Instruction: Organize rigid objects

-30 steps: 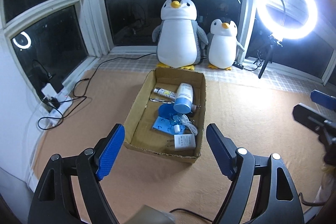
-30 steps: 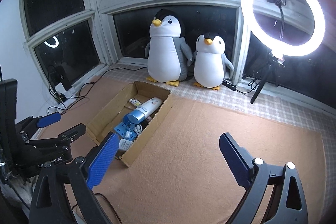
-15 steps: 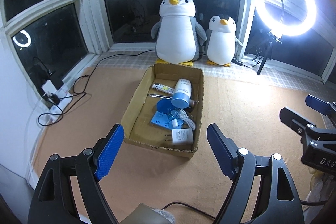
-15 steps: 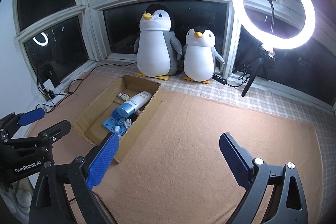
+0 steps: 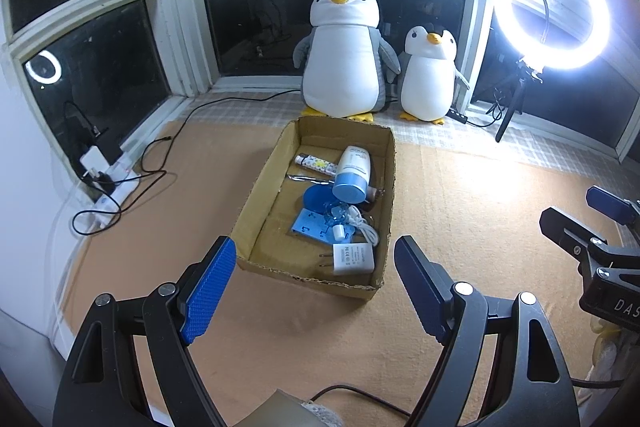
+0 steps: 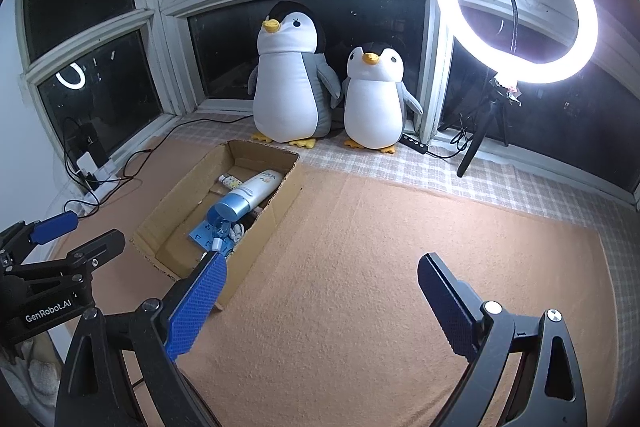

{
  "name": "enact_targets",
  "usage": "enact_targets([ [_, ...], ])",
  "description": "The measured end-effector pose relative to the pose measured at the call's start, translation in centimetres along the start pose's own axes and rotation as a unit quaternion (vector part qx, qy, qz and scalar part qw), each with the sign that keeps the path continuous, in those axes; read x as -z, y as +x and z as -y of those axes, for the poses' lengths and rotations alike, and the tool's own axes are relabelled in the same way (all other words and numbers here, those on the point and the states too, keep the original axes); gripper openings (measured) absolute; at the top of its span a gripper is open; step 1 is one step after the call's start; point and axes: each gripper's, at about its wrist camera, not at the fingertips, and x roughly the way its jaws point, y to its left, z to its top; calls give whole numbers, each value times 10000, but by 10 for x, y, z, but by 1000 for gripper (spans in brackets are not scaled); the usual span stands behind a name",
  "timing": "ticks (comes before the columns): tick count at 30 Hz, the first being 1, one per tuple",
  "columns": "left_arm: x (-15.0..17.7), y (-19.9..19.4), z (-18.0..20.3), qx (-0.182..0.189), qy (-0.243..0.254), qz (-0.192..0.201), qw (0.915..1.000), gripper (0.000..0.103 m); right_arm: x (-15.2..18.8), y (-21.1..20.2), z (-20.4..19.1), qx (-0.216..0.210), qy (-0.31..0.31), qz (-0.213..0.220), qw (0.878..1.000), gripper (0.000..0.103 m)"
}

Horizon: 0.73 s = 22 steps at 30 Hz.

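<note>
While spread wide with nothing between the blue pads, left gripper (image 5: 314,287) at the lower middle of its own view, aimed down toward the near short wall of a cardboard box (image 5: 256,203) at frame centre. Inside the box, toward its right side: white bottle with a blue cap (image 5: 352,171) lying tilted on the clutter, small patterned tube (image 5: 314,162) just behind it at the far end, round blue lid (image 5: 316,197) below the cap, flat blue card (image 5: 310,223), coiled white cable (image 5: 362,223), white charger plug (image 5: 354,259) in the near right corner. Left half of the box floor bare. Orange carpet (image 5: 460,195) beneath everything.

Right gripper (image 6: 322,307) likewise spread and empty at the bottom of its own view, over bare carpet, box at middle left, well apart from its right pad. Same gripper also at the right edge of the left view.

Along the upper middle, by the dark window: large plush penguin (image 5: 342,51) and small plush penguin (image 5: 428,75) side by side. Lit ring light (image 5: 552,7) on a tripod at upper right. Power strip with black cables (image 5: 108,179) at the left edge.
</note>
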Motion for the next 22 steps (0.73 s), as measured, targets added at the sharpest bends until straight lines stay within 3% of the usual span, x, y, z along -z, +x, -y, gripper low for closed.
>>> enact_targets([
  [22,0,1,1,14,-8,-8,10000,82,1,3,-1,-17,37,-65,10000,94],
])
